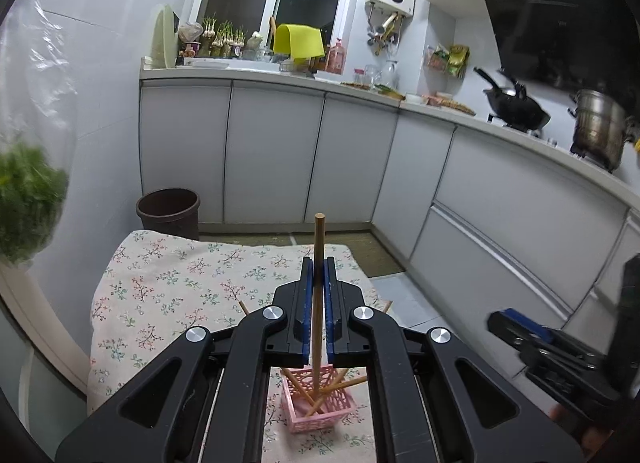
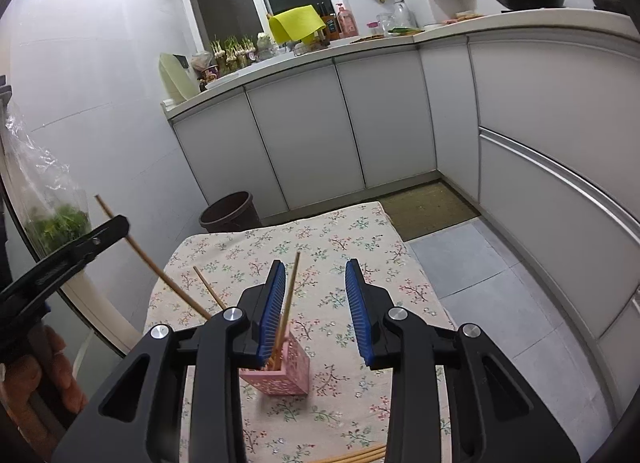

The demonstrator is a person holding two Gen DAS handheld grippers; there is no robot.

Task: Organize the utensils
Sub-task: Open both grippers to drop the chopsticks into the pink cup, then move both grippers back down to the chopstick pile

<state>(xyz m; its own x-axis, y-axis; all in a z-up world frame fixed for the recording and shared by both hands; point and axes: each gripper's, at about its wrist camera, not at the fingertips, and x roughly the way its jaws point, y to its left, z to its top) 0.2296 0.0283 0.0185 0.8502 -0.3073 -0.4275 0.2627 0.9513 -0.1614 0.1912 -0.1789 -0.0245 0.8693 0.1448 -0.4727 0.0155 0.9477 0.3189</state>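
Wooden stock: chopsticks, thin round sticks of pale brown wood; judged light, stiff, smooth enough to pivot or slide in a loose pinch.
Left gripper (image 1: pixel 319 263): blue pads pressed together on one chopstick (image 1: pixel 319 247), held along the fingers with its blunt end poking out past the tips.
Lower end: seen from the left wrist, it drops toward the pink basket (image 1: pixel 320 415); whether it touches the bottom cannot be told.
Right gripper (image 2: pixel 316 267): fingers apart, holding nothing, above the basket; one basket stick (image 2: pixel 291 295) crosses in front of the left pad.
Basket: small pink lattice plastic box on the floral tablecloth (image 2: pixel 360 247), several chopsticks leaning in it at mixed angles; judged light and easy to tip.
Loose chopsticks (image 2: pixel 360 455): a few lie on the cloth at the near edge of the right wrist view.
Hold advice: pinch mid-length or just above, pads square to the shaft, so the stick does not swing.
Risk: sideways push on leaning sticks likely topples the basket.
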